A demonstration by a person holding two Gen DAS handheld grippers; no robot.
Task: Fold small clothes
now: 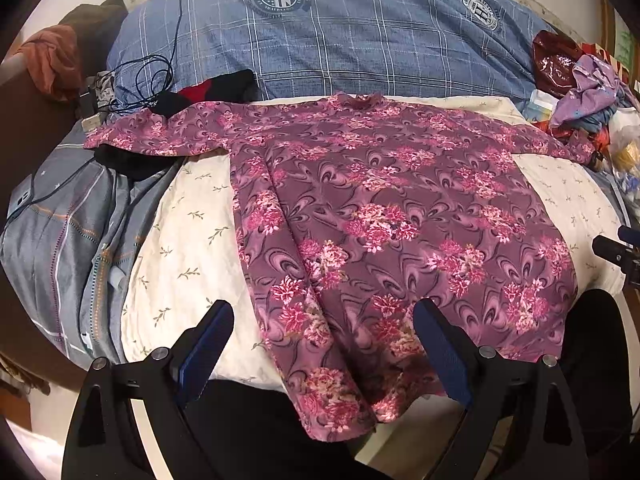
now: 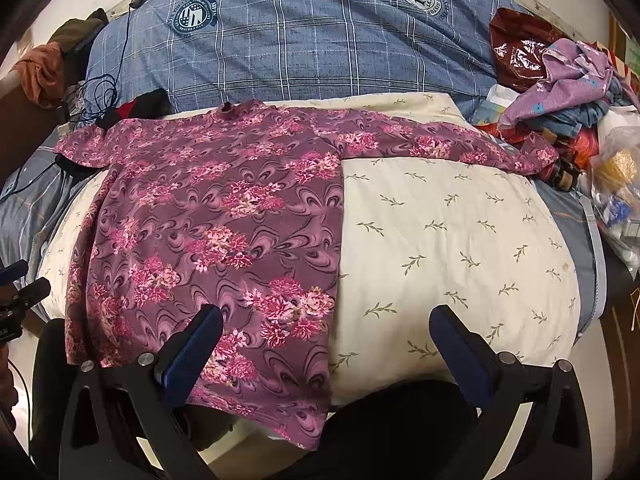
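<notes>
A purple floral long-sleeved top (image 1: pixel 380 200) lies spread flat on a cream leaf-print cover (image 1: pixel 180 248), collar far, sleeves out to both sides, hem hanging over the near edge. It also shows in the right wrist view (image 2: pixel 208 220). My left gripper (image 1: pixel 324 320) is open and empty, its fingers straddling the hem's left part just above it. My right gripper (image 2: pixel 326 328) is open and empty over the top's right hem corner and the bare cream cover (image 2: pixel 460 240). The right gripper's tip shows at the left wrist view's right edge (image 1: pixel 616 252).
A big blue plaid pillow (image 1: pixel 320 36) lies behind the top. Black cables (image 1: pixel 152 80) and dark clothes (image 1: pixel 216 88) sit at the far left, a grey striped quilt (image 1: pixel 68 232) at left. A pile of clothes and plastic bags (image 2: pixel 580 92) fills the right.
</notes>
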